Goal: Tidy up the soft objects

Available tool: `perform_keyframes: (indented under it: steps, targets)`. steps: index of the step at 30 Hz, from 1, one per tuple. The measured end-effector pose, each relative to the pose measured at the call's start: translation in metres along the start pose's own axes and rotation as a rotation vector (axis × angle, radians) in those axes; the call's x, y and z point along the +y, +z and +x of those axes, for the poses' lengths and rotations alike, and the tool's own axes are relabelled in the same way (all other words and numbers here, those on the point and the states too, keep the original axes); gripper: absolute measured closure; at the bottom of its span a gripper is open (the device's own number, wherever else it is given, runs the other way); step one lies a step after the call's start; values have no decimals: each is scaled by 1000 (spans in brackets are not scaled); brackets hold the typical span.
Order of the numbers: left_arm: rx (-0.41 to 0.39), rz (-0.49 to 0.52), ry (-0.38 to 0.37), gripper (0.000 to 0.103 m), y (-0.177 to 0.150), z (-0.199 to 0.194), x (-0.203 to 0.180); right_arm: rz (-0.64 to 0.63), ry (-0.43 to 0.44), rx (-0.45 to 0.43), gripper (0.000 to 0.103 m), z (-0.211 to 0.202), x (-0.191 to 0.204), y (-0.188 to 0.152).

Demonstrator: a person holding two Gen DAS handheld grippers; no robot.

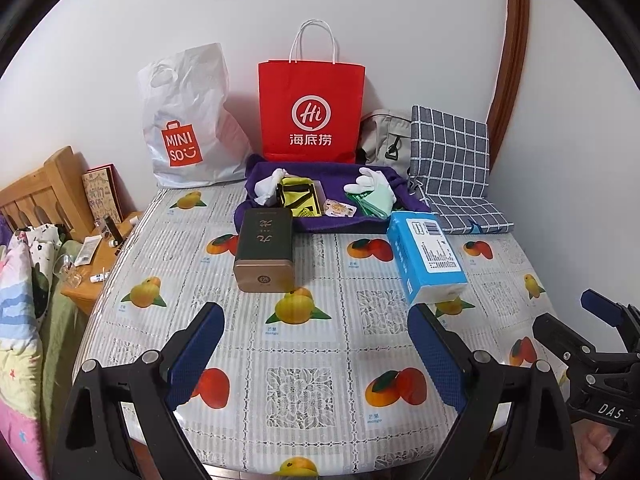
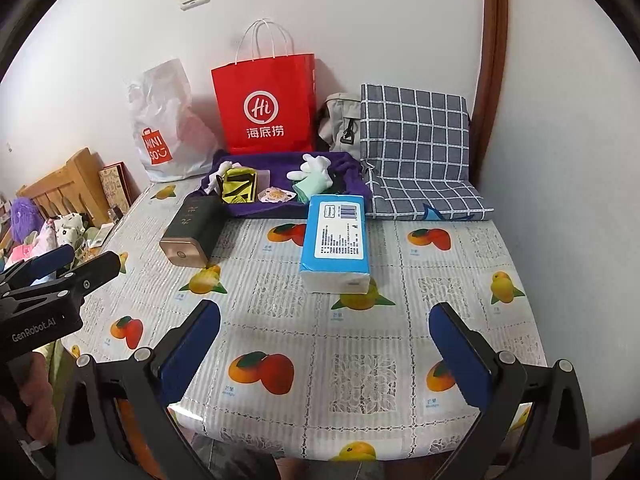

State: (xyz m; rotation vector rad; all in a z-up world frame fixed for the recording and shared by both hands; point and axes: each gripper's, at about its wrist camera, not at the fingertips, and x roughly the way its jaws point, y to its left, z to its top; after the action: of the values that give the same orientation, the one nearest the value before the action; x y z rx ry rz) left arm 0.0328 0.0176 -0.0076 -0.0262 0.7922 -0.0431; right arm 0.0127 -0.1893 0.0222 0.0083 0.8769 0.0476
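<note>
your left gripper and right gripper both hang spread wide, holding nothing. the white glove lies crumpled, fingers splayed, on the purple cloth at the table's far edge.

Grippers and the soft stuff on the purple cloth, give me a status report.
Left gripper open, empty. Right gripper open, empty. White gloves on purple cloth, untouched. Tissue pack and dark tin lie in front.

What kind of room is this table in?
Probably a bedroom at home: a wooden bed headboard with bedding stands beside the table, and shopping bags lean against the wall.
</note>
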Motion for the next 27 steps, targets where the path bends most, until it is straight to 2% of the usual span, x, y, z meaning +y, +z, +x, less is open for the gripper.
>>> perform_keyframes:
  steps: [27]
  targets:
    - [-3, -2, 4, 10, 1, -1, 1, -3, 0, -15, 0, -6, 2, 2]
